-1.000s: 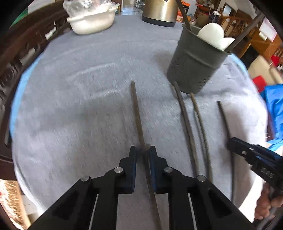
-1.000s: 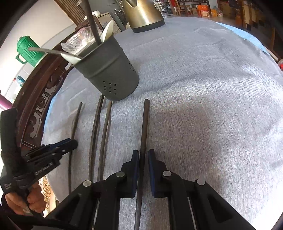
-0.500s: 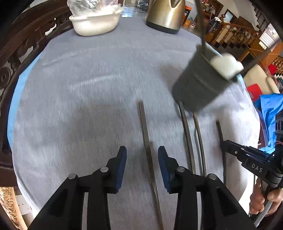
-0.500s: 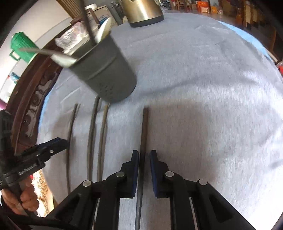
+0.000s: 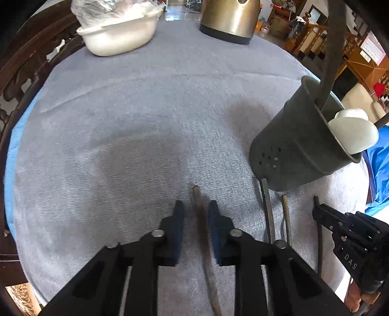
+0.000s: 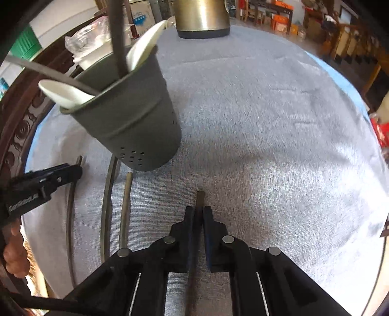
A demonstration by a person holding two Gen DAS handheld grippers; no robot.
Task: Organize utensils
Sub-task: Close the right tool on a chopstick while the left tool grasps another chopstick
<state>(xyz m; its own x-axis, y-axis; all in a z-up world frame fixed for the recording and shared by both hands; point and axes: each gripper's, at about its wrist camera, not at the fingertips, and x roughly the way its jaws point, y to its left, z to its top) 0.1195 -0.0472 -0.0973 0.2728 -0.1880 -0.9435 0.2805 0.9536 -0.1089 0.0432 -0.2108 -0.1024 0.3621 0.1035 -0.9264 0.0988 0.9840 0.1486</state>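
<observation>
while blue pads [image 6: 193, 220] pinch one slim round chopstick [image 6: 200, 197], perforated metal cup [image 6: 136, 121] stands near.

Grey ribbed tablecloth [image 5: 150, 116] with a blue underlayer [image 5: 14, 136] at its edge. Dark grey utensil holder [image 6: 136, 121], dotted with small round holes near its base, holding white spoons [image 6: 65, 93]. Dark brown chopsticks [image 5: 201, 223] beside the holder. Black left gripper [image 5: 194, 214] and right gripper [image 6: 198, 214], each with dark blue pads [image 5: 178, 218]. Brass-coloured kettle [image 5: 228, 17] with a black base; cream basin [image 5: 116, 36]. Dark brown carved table [image 5: 22, 65] rim.
</observation>
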